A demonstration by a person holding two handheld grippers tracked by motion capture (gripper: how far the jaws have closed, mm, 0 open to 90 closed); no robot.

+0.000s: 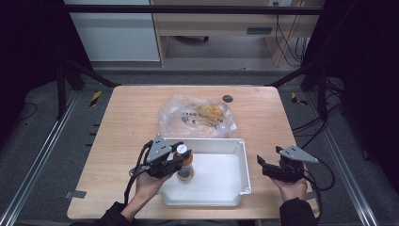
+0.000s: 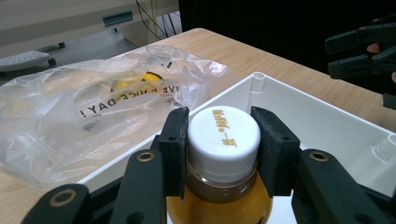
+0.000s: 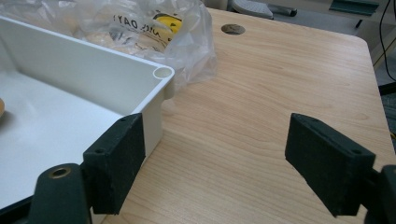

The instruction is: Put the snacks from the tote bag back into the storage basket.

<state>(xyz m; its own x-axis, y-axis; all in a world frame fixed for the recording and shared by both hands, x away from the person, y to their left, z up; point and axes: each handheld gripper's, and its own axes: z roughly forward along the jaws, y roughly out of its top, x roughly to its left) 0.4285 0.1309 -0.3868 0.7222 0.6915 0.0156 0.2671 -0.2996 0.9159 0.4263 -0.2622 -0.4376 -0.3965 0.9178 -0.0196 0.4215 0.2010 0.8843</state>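
Observation:
A small bottle point(image 1: 184, 165) of orange-yellow juice with a white cap point(image 2: 223, 135) stands upright in the left part of a white plastic tray point(image 1: 221, 194). My left gripper point(image 1: 180, 153) is shut on the bottle just at the cap, one black pad on each side point(image 2: 175, 144). My right gripper point(image 1: 261, 163) hovers over the bare table to the right of the tray, jaws wide apart and holding nothing point(image 3: 219, 161). The tray's near right corner point(image 3: 161, 74) sits beside its left pad.
A crumpled clear plastic bag point(image 1: 197, 115) with printed letters and something yellow inside lies just behind the tray. A round dark hole point(image 1: 227, 98) marks the table's far side. Bare wood lies to the right of the tray point(image 3: 280, 84).

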